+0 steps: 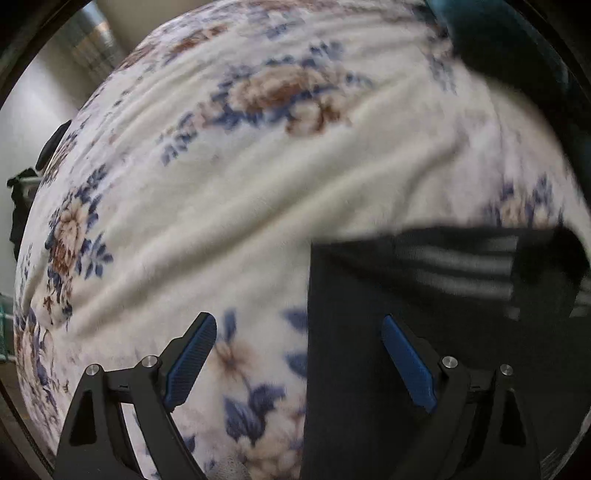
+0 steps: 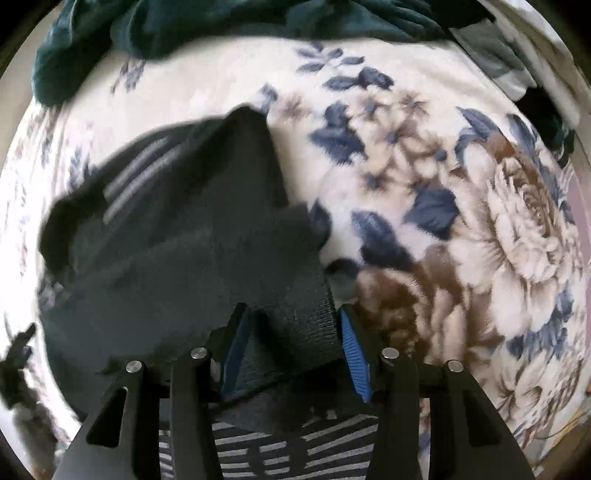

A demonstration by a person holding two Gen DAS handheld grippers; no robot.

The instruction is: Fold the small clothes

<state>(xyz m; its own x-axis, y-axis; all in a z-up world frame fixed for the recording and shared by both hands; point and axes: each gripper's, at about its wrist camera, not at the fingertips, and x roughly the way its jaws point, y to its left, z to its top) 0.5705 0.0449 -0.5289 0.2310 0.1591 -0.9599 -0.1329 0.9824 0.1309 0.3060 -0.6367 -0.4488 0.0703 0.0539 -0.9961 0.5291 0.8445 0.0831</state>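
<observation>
Holding the small black cloth garment with grey stripes (image 2: pixel 177 229) is our right gripper (image 2: pixel 291 332), whose blue pads are clenched on a dark thick fold of it. Our left gripper (image 1: pixel 299 354) is released, its pads wide apart, with the garment's straight edge lying between them and not pinched.

We think the fold could slip out, because only one thick bit is caught and the picture is blurry with motion. The loose part could also flop and bunch up on the soft white blanket with blue and brown flowers (image 2: pixel 461 221).

The garment lies on the blanket, near the dark green heap of cloth (image 2: pixel 184 26) at the blanket's far edge. Its long way seems to run from our right gripper away to the left, striped end farthest.
</observation>
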